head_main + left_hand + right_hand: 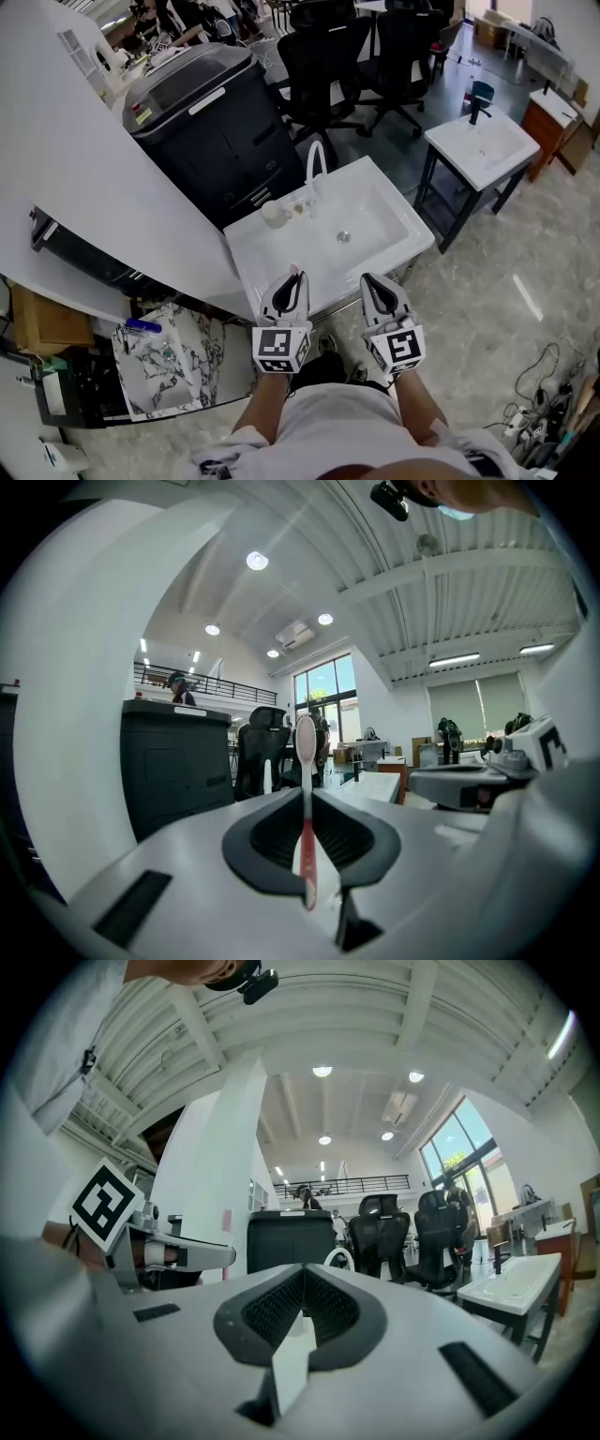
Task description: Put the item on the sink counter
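Toothbrush (306, 803) with a red handle and a pale head is pinched in the left gripper (307, 829), whose jaws are closed on the handle. Its long axis runs straight along them, and the head sticks out past the tips toward the far side. In the head view the left gripper (289, 287) hovers at the near edge of the white sink counter (255, 255), so the toothbrush (295, 271) already points over the rim. The flat counter lies directly ahead and slightly left of it, with the basin to the right.

The right gripper (380, 287) hangs beside it, also at the near edge. In its own view the right gripper (300, 1309) has its jaws drawn together with nothing between them.

A small white cup (273, 214) and the faucet (315, 174) stand at the far side of the counter, well apart from the brush. Judging from this, the left side does the placing: a short reach forward and down onto bare counter, laying the handle flat before letting go.
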### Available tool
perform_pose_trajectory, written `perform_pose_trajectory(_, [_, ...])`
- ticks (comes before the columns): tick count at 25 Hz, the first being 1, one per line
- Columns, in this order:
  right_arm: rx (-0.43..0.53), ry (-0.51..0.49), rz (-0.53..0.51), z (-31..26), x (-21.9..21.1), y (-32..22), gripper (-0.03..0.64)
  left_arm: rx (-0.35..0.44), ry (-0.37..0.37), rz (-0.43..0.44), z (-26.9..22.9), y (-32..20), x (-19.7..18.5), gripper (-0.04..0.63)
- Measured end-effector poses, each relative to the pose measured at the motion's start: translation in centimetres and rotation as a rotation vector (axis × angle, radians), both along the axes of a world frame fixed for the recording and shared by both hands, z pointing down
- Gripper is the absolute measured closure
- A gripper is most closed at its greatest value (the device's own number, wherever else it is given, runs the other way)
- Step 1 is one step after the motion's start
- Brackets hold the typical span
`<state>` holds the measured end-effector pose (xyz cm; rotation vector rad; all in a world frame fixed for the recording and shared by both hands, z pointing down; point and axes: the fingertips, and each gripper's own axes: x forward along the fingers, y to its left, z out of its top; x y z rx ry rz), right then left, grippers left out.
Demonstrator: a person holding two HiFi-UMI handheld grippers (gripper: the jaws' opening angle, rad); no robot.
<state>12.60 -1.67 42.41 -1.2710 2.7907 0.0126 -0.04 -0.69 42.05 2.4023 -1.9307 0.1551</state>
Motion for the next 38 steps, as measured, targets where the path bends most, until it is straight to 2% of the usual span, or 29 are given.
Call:
perform_pose_trajectory(13, [0.003, 0.076, -0.209, 0.8, -10.3, -4.8, 0.612, 0.007, 0.066, -0.151, 1.2, -5.0, -9.0, 0.561])
perform_pose_trajectory(18, [0.002, 0.091, -0.266, 1.1, -14.3, -7.4, 0.612, 0.002, 0.079, -0.175, 1.5, -8.1, -12.5, 0.561])
perform_pose_trajectory(29, [-0.02, 0.153, -0.29, 2.0, -21.1, -12.5, 0.612, -0.008, 0.134, -0.182, 2.6, -14.0, -19.5, 0.561])
perform_pose_trajectory(38, [-0.137, 0.189, -0.255, 5.4, -23.8, -15.8, 0.612, 0.006, 0.16, -0.152, 3.1, -18.0, -23.5, 0.561])
